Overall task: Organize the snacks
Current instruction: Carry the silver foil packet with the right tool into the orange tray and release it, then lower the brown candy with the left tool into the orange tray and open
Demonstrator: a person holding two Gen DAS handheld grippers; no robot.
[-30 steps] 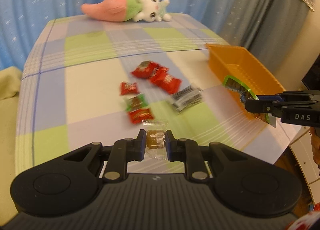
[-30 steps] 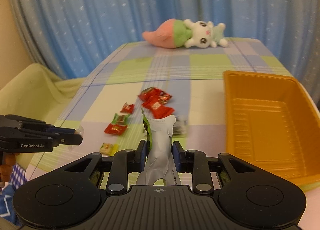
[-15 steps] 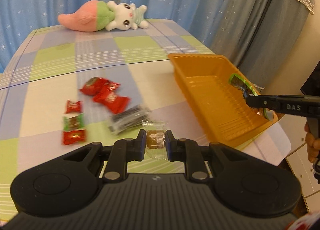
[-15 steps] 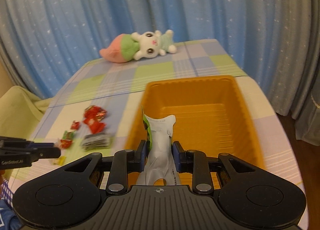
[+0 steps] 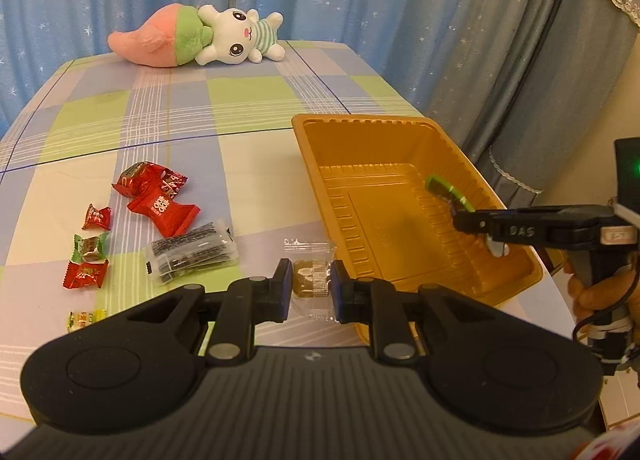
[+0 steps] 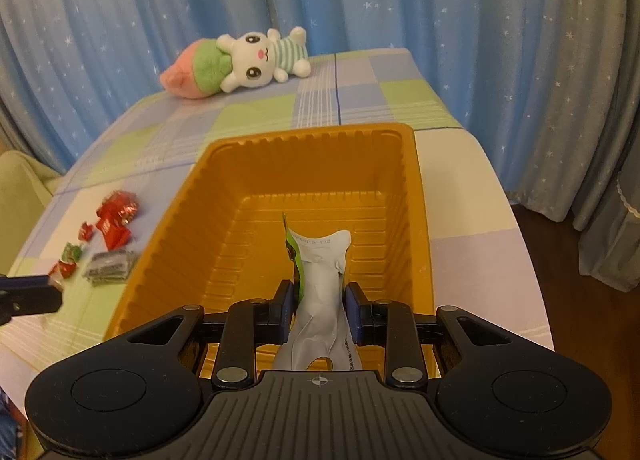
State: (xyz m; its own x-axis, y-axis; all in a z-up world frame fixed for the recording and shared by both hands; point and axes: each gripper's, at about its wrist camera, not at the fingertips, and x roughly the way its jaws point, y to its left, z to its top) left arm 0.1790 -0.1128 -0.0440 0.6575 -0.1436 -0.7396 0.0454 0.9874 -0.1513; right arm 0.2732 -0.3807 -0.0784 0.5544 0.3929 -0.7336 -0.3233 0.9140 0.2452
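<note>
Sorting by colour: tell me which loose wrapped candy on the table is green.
The green-wrapped candy, lying between the small red candy and another red one.

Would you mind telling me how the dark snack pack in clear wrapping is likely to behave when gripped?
The dark snack pack in clear wrapping lies flat, so it probably won't roll. Its glossy film looks slippery and crinkly. It appears thin, so likely light and somewhat floppy.
</note>
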